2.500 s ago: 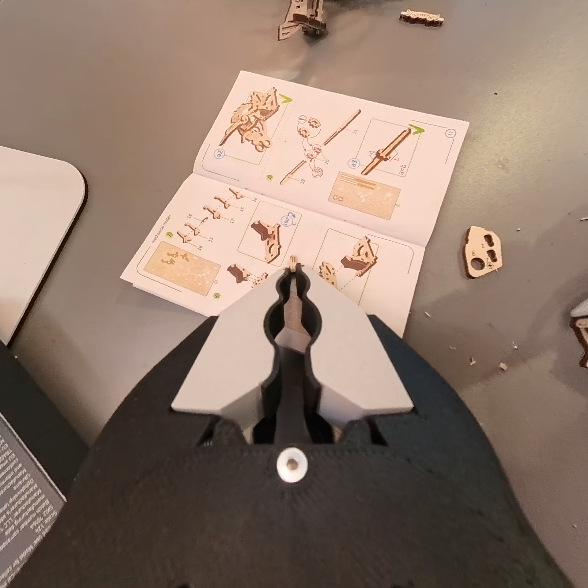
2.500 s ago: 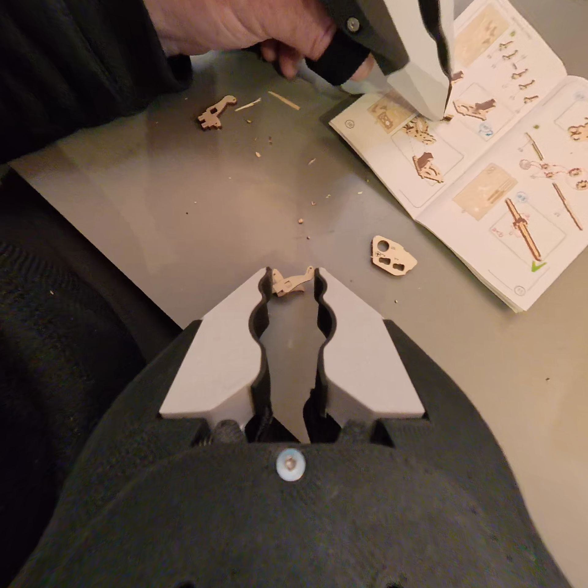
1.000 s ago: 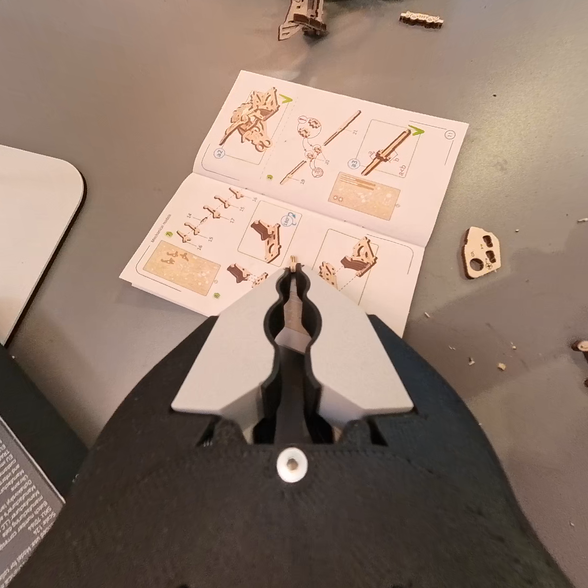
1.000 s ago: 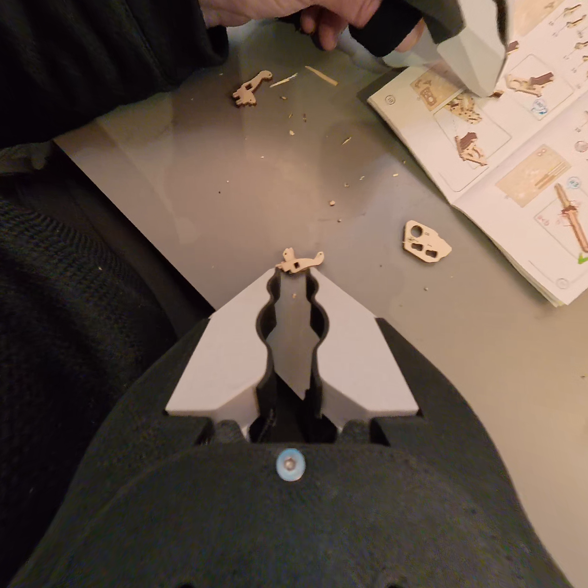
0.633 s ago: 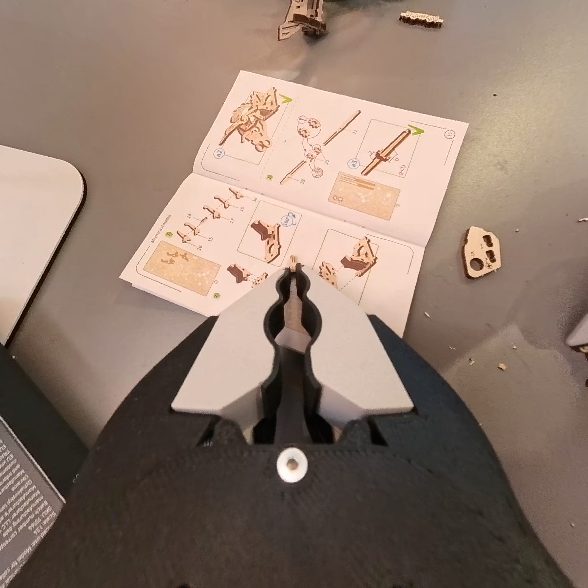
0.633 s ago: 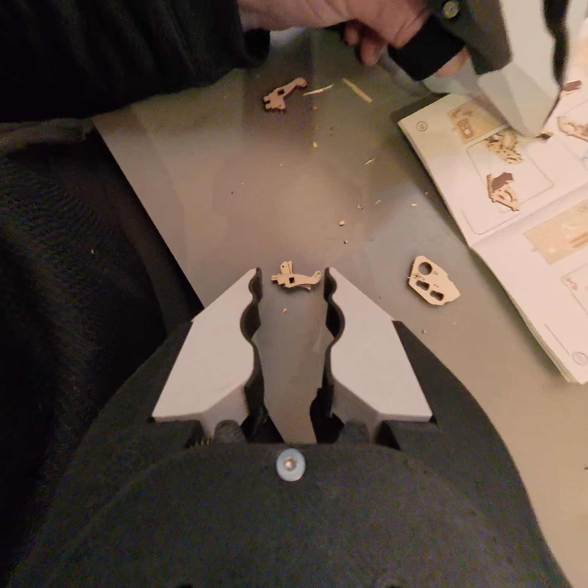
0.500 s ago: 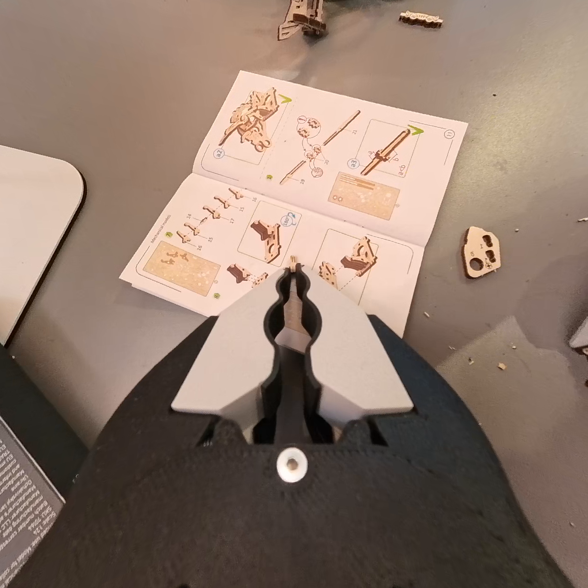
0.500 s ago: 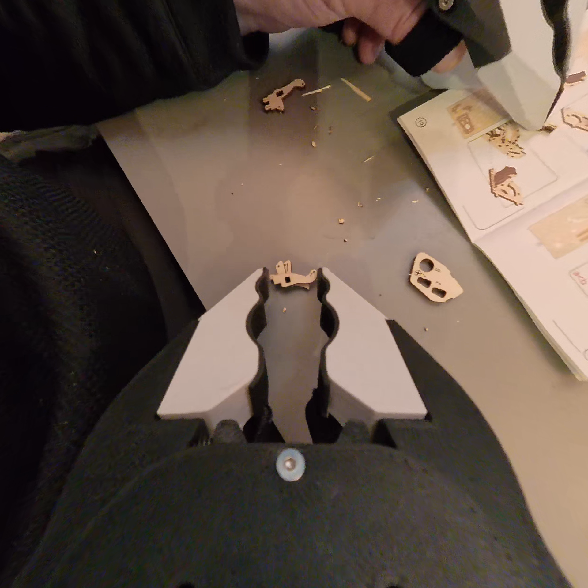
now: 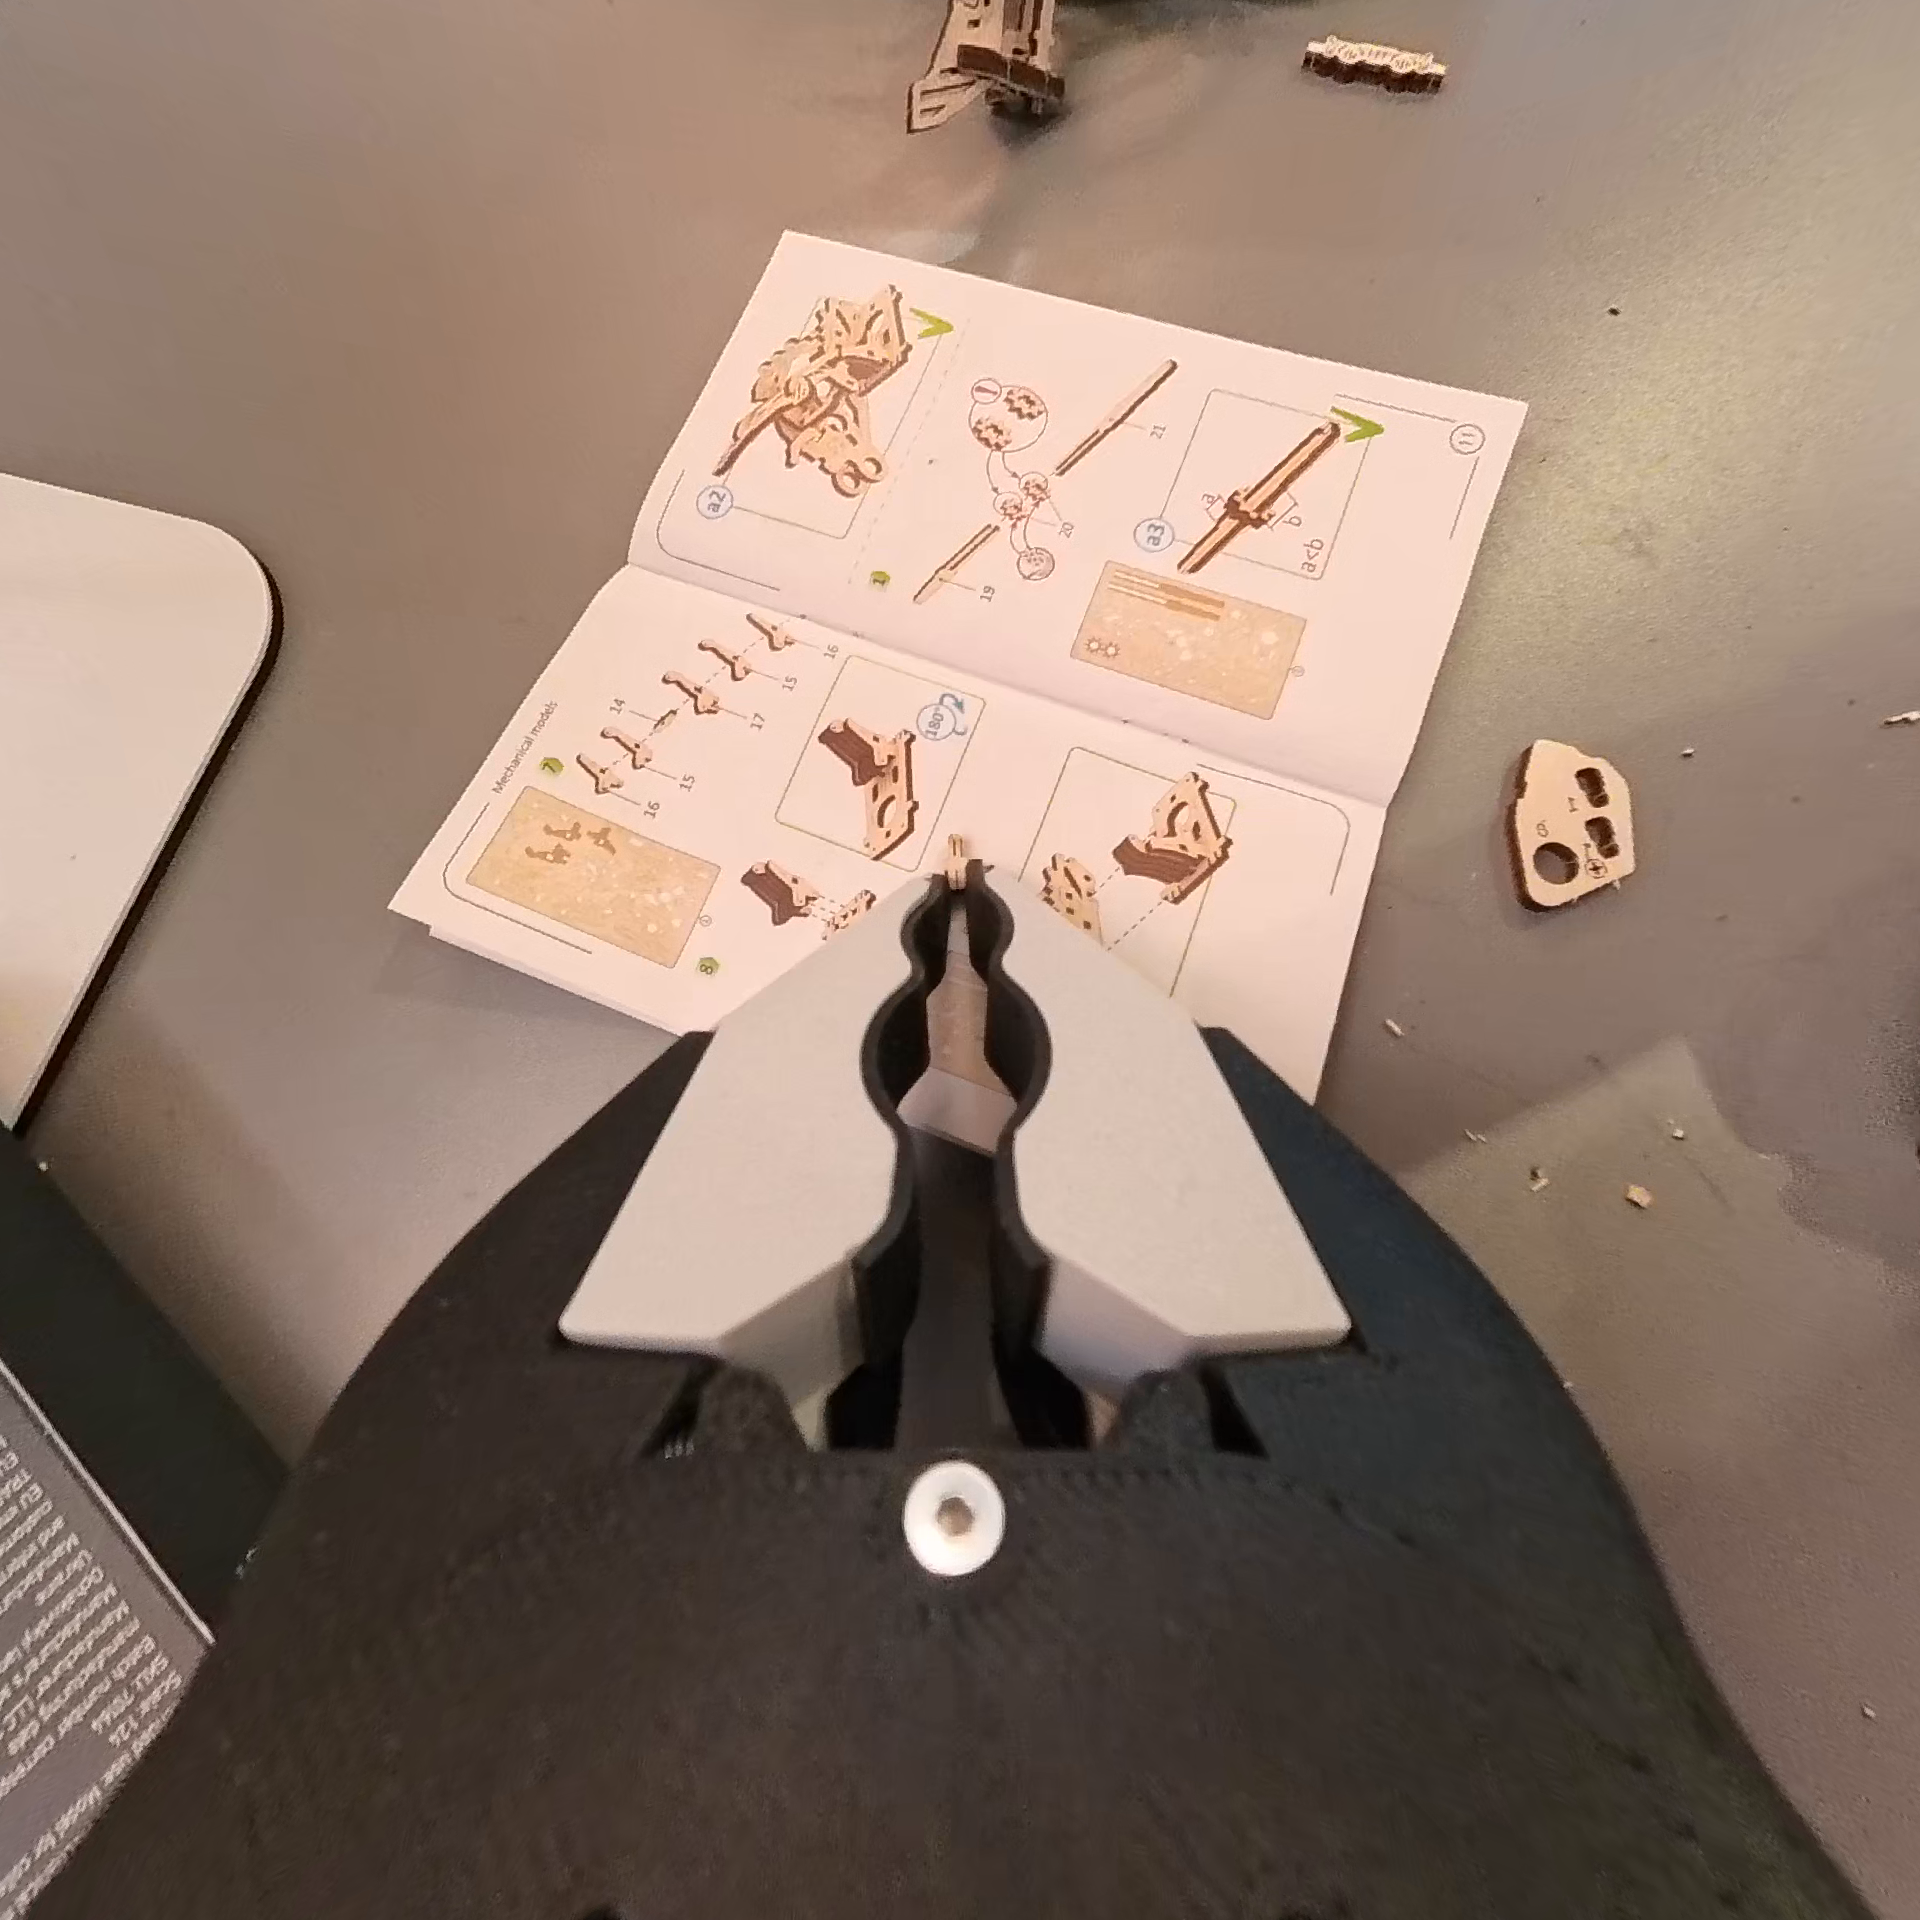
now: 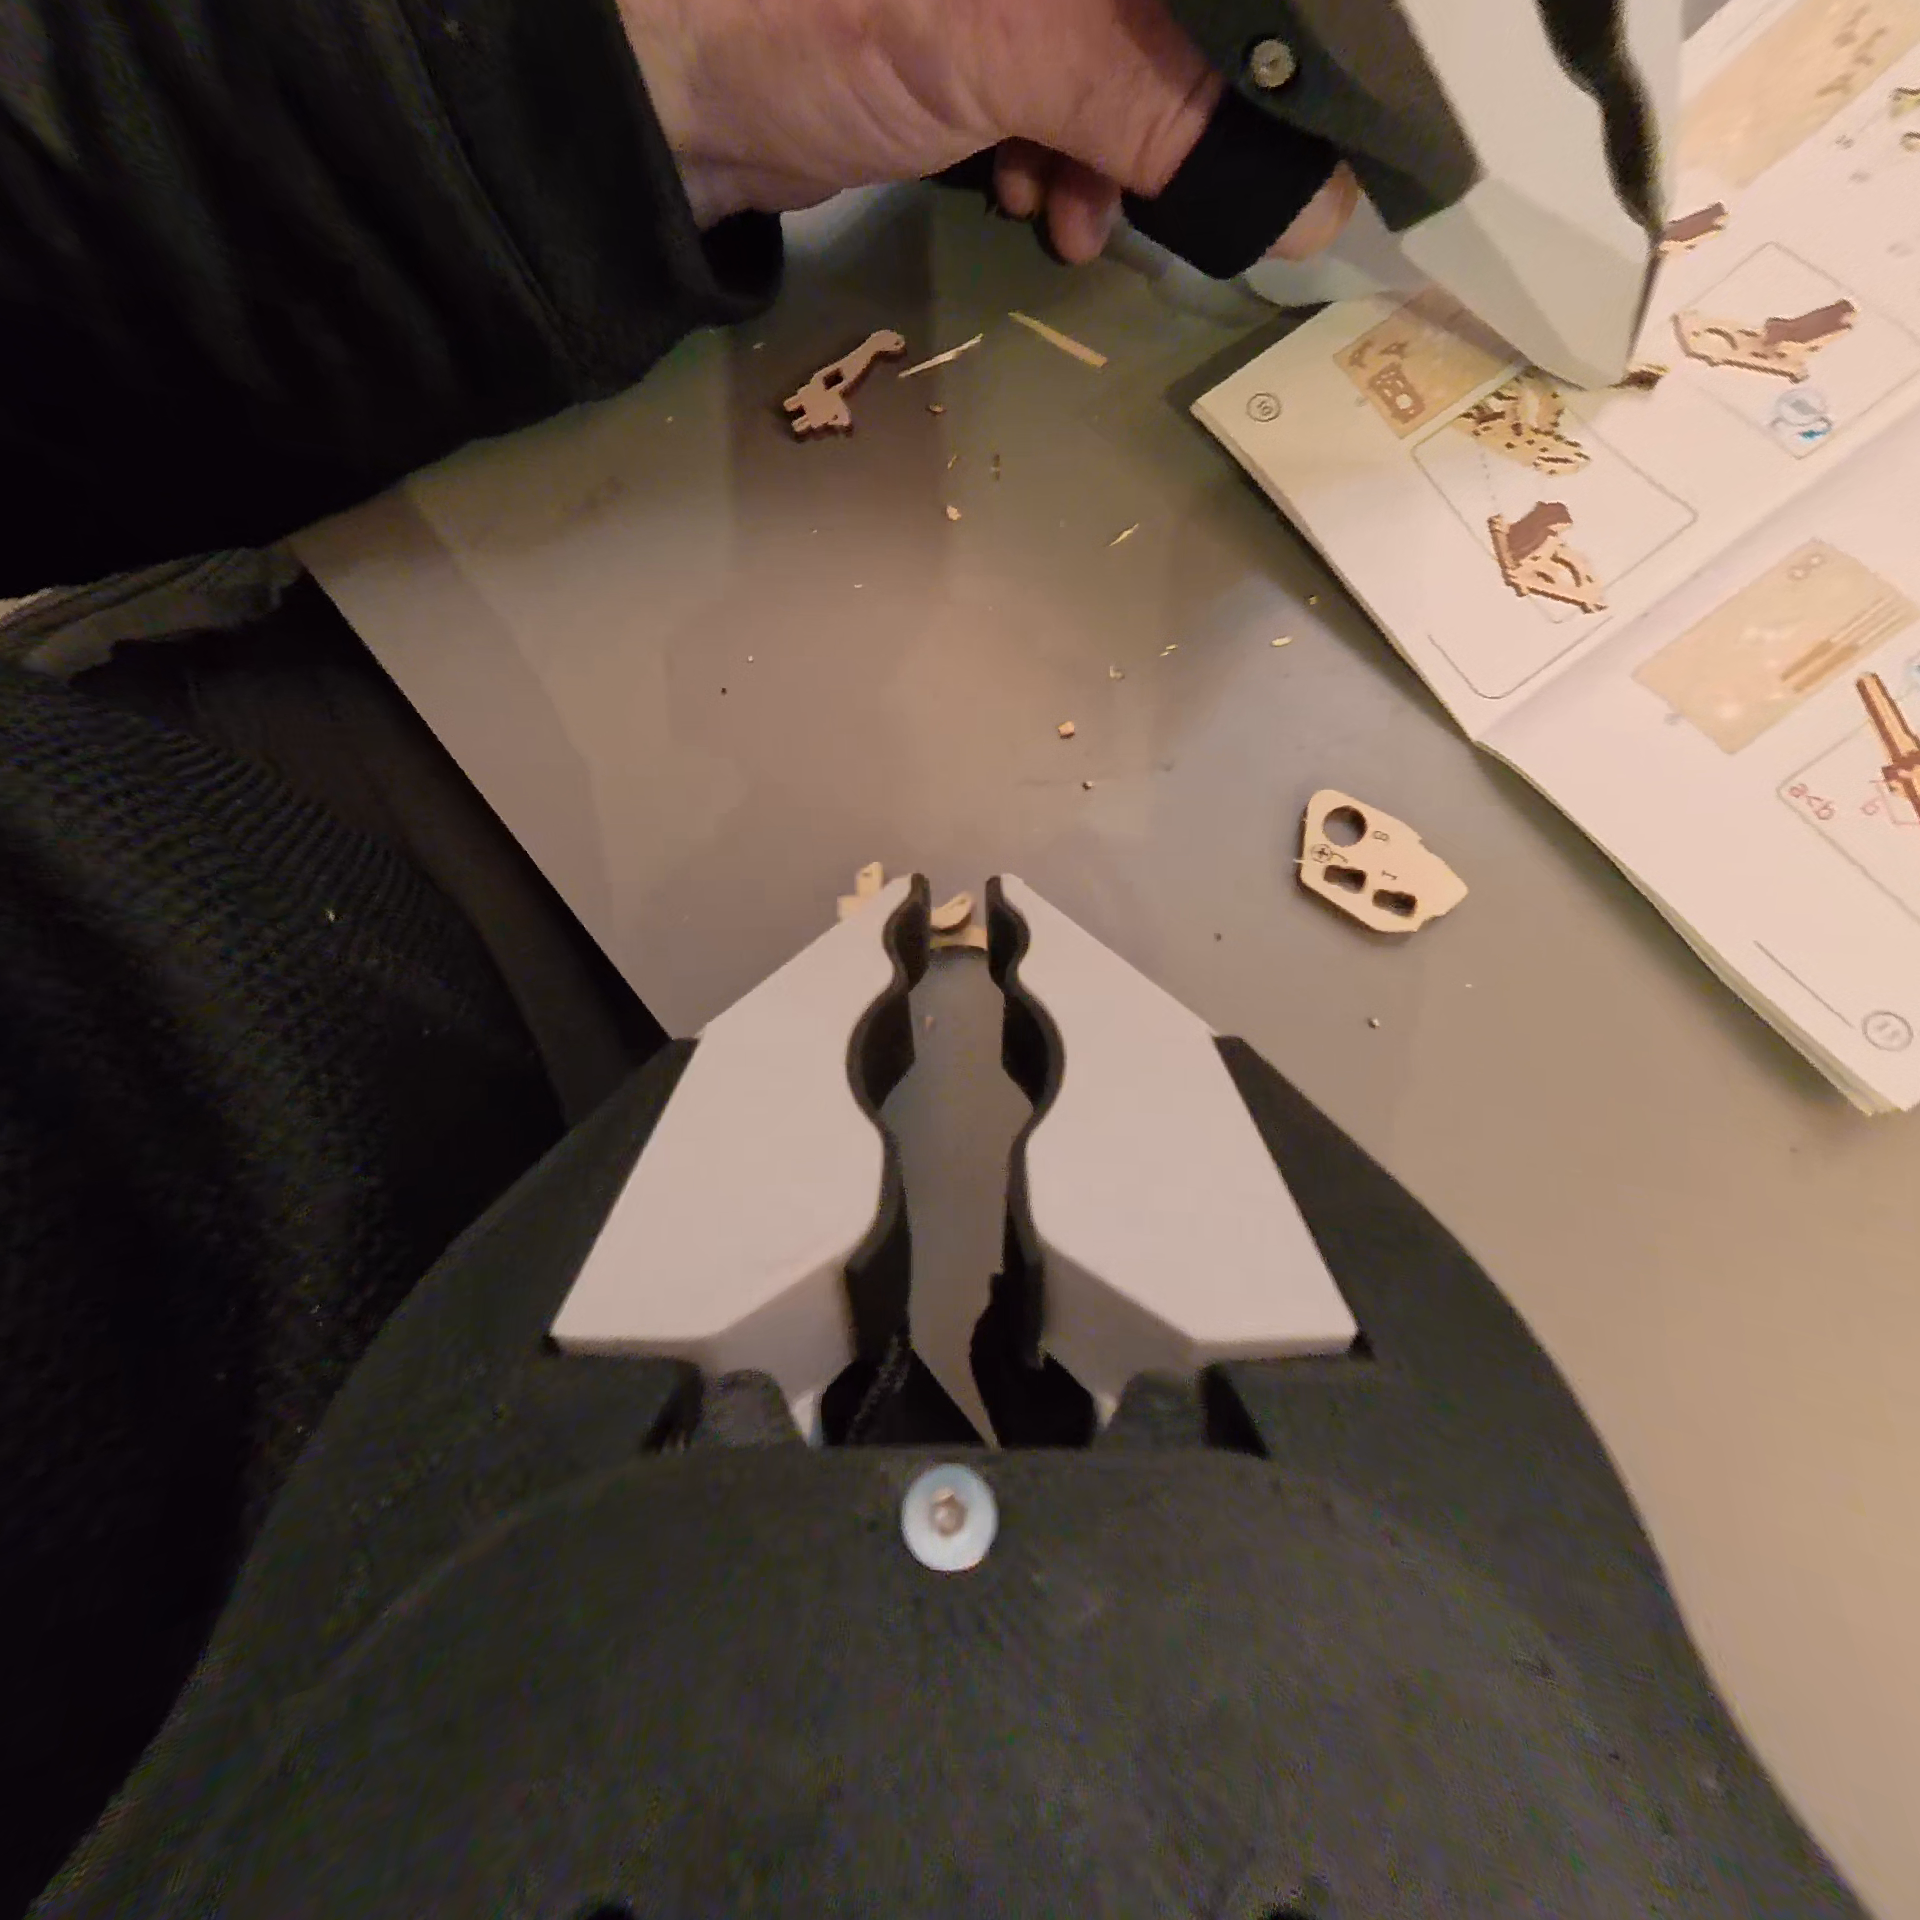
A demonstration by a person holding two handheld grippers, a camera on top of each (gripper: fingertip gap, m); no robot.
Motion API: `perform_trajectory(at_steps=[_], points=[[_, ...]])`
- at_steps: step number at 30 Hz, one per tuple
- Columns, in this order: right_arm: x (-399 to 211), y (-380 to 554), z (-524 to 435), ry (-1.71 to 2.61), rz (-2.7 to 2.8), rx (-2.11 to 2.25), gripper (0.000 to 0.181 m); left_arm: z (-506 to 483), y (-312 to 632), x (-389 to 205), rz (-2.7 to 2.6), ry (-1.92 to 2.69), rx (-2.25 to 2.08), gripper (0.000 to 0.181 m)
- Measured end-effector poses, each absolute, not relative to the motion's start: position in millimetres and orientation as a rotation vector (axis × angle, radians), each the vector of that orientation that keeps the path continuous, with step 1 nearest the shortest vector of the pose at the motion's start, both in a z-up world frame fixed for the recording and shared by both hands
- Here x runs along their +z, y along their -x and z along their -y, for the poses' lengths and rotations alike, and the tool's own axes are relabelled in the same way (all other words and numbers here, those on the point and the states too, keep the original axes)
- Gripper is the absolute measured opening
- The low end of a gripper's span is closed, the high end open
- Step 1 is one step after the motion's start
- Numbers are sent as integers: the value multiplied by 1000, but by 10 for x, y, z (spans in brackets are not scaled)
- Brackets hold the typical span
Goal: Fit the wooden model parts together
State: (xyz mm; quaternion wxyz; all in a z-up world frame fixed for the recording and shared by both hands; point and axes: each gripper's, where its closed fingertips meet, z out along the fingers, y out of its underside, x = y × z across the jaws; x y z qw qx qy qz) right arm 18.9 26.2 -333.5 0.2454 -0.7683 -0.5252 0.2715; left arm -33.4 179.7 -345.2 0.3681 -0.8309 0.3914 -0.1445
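My left gripper [image 9: 958, 896] is shut on a thin wooden piece [image 9: 961, 854] whose tip pokes out past the fingertips, held over the open instruction booklet [image 9: 1091, 644]. It also shows in the right wrist view [image 10: 1647, 239], held by a hand [image 10: 914, 94]. My right gripper [image 10: 953, 899] hangs low over the grey table with its jaws drawn to a narrow gap. A small hook-shaped wooden part [image 10: 954, 923] lies in that gap and sticks out past the left fingertip [image 10: 899, 935]. I cannot tell whether the jaws pinch it.
A flat wooden plate with holes [image 10: 1377, 878] lies right of my right gripper, also seen in the left wrist view [image 9: 1569, 826]. Another hook-shaped part [image 10: 836, 395] lies near the table edge. A partly built model [image 9: 987, 62], a toothed strip [image 9: 1371, 57], a white board [image 9: 104, 727] and wood chips are around. One gripper's finger ends stand about 15 cm off the other's.
My right gripper opened wide, then narrowed again and moved forward over the small hook-shaped part, which now sits between its tips. My left gripper has held still.
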Motion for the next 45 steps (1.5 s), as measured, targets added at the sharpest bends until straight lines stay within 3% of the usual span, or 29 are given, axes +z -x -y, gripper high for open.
perform_trajectory(at_steps=[5,10,25,31,34,39,45], points=[[-3370,-195,-256,2126,1405,703,13,-1795,333,-3452,-1004,2134,-373,1],[-3332,-166,-162,2109,1438,743,32,-1794,333,-3452,-1005,2134,-372,1],[-3411,-195,-138,2145,1441,798,19,-1792,334,-3450,-1004,2134,-374,1],[-3384,-159,-112,2104,1485,793,38,-1791,334,-3451,-1005,2134,-373,1],[-3405,-119,-104,2108,1495,792,39,-1792,333,-3451,-1005,2134,-373,1],[-3419,-112,-137,2115,1484,771,23,-1793,334,-3451,-1005,2134,-372,1],[-3417,-130,-146,2117,1473,763,21,-1794,333,-3452,-1005,2134,-372,1]])
